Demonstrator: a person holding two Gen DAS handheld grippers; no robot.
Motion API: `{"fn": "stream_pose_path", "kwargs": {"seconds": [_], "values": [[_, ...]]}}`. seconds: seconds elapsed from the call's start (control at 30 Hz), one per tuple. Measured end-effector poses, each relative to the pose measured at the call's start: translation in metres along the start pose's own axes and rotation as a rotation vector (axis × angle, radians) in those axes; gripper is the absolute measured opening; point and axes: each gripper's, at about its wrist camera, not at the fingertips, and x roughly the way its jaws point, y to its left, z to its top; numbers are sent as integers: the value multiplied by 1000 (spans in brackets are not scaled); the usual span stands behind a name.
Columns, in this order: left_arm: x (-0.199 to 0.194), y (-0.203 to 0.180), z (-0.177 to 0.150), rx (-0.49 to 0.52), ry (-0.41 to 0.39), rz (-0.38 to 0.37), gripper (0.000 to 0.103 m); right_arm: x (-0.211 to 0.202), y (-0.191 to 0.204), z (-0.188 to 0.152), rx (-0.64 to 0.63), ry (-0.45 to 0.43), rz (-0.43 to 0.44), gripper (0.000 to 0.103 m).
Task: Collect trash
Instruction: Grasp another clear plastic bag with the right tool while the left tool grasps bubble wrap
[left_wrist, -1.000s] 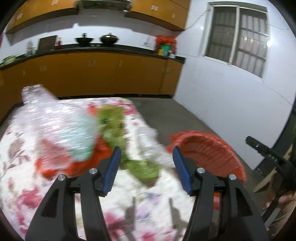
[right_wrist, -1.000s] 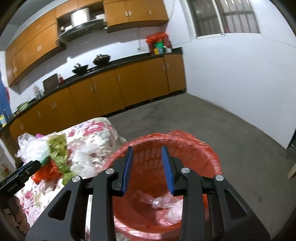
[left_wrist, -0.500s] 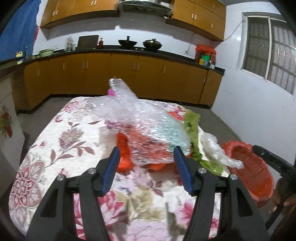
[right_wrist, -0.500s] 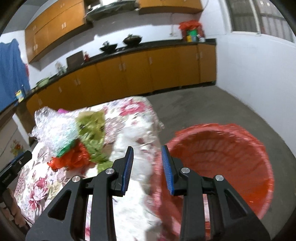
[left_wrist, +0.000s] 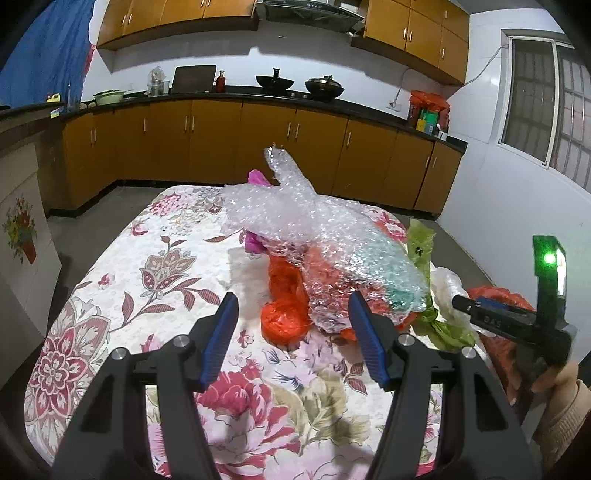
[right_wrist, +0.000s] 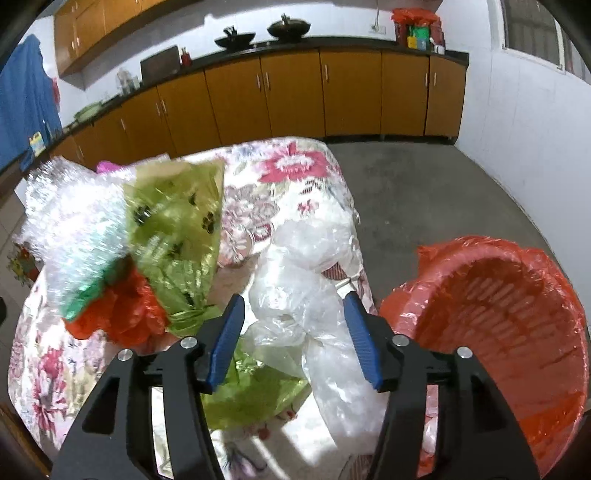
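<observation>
I hold two grippers over a tabletop covered with a flowered cloth. My left gripper has its fingers spread wide, holding nothing, aimed at the near edge of the trash heap. My right gripper is spread just as wide, its two blue pads on either side of a clear plastic bag, not pressing it that I can see.

Counting the trash: one sheet of bubble wrap lying on top of the heap, one crumpled red plastic bag under its near end, one green printed bag beside it, the one clear plastic bag at the tabletop's right edge, and one scrap of pink plastic poking out beneath the bubble wrap on the far side. Something teal shows through the bubble wrap; I cannot tell what it is.

One red basket, lined with a red bag, stands on the floor just beside the tabletop's right edge, near my right fingers. A little pale plastic lies at its bottom.

In the left view, my right gripper shows at the right edge with one green light lit.
</observation>
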Motion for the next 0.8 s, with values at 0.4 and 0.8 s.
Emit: {"fn": "stream_pose_path", "kwargs": {"seconds": [0.4, 0.8], "values": [[30, -12, 24, -27, 13, -48, 61, 11, 4, -4, -38, 38, 14, 28], [82, -7, 61, -67, 73, 19, 39, 1, 1, -8, -16, 13, 38, 20]]}}
